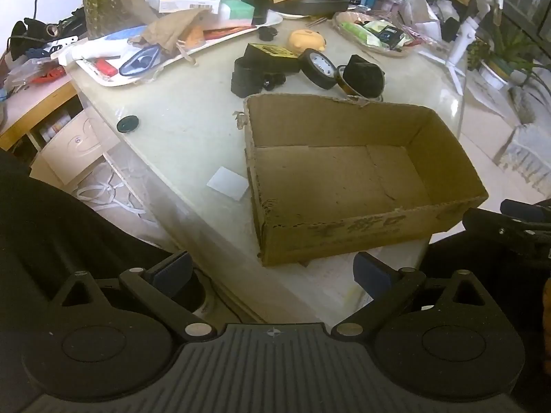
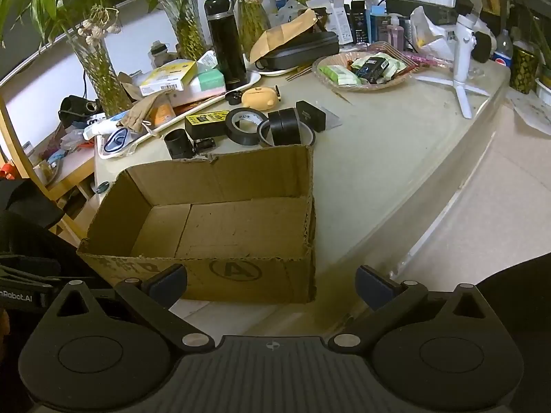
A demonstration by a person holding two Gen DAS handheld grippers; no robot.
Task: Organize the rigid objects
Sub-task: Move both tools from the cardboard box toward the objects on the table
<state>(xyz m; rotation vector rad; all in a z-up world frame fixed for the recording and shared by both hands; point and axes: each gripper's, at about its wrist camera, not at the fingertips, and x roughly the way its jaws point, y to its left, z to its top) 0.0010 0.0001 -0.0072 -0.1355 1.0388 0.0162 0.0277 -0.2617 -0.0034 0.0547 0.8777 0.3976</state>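
both grippers are spread wide and hold nothing. the left gripper (image 1: 272, 272) hangs low at the near edge of the table (image 1: 179, 130), its blue-padded fingers (image 1: 172, 270) just short of the near wall of the cardboard box (image 1: 344, 237), which sits ahead and slightly right of them. the right gripper (image 2: 272, 280) faces the same cardboard box (image 2: 241, 272) from the near side, the left finger overlapping the box's near wall in view and the right finger past its right corner; whether either touches the card cannot be told.

the things to sort lie just beyond the far wall of the box: a roll of black tape (image 2: 245, 125), a second black tape roll (image 2: 286, 126) with an amber ring around its base, a black cube (image 2: 310, 115), a black block with a yellow label (image 2: 205, 124), a short black tube (image 2: 178, 144) and a small dark part beside it too small to make out. a yellow rounded case (image 2: 259, 97) sits farther back. the box's far wall cuts off the bottoms of several of these in the right wrist view.

a small black cap (image 1: 127, 124) lies alone near the table's left edge, and a white card (image 1: 228, 183) lies left of the box. the table's right side is bare up to its curved edge, apart from a white tripod (image 2: 461, 69) far right. clutter on a white tray (image 1: 113, 81) crowds the far left.
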